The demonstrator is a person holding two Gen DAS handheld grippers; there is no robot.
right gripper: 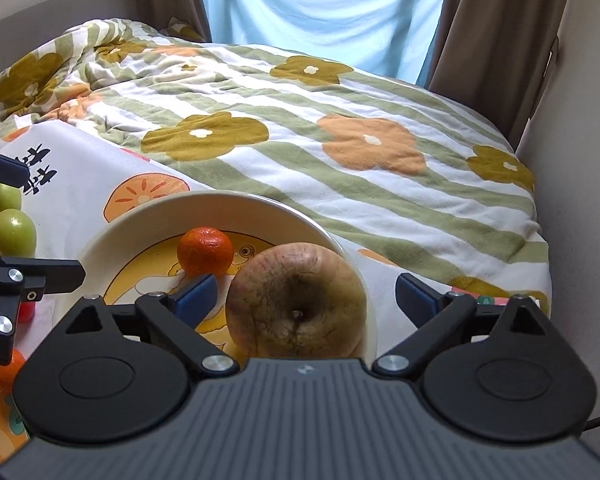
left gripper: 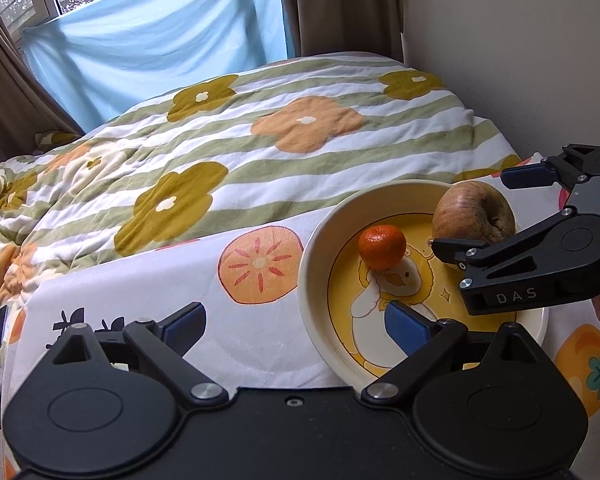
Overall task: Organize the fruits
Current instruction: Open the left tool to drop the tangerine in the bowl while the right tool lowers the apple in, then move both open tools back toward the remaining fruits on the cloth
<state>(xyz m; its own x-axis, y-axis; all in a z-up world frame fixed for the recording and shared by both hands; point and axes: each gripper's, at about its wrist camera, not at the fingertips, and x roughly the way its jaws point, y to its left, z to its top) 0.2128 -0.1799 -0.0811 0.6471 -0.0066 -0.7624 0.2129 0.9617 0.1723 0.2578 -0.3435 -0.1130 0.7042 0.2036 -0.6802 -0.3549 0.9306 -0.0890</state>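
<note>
On a cloth-draped counter (left gripper: 260, 344) beside a bed (left gripper: 260, 140), fruit half sorted into a cream bowl (right gripper: 100, 240) with a duck painted inside. Far left in the right wrist view, two green fruits (right gripper: 10, 232) plus orange and red pieces, partly hidden and hard to name, waiting on the cloth outside the bowl. Left tool (left gripper: 296, 326) spread wide and empty, one blue pad over the cloth, the other over the bowl's near rim. Inside the bowl, a small mandarin (left gripper: 382, 247) resting on the painted floor, free of the walls; likely light, slightly soft-skinned, round enough to roll, best pinched gently across its middle. Further right, a large brownish apple (right gripper: 296, 304) lying on its side against the bowl's right wall, stem end facing the right wrist camera; probably the heaviest piece here, firm, smooth and apt to slip, skin blotched and perhaps bruised, so best taken across the widest girth with even pressure. Right tool (right gripper: 306, 296) released, fingers spread to either side of the apple with a gap showing at each pad, gripping nothing.
</note>
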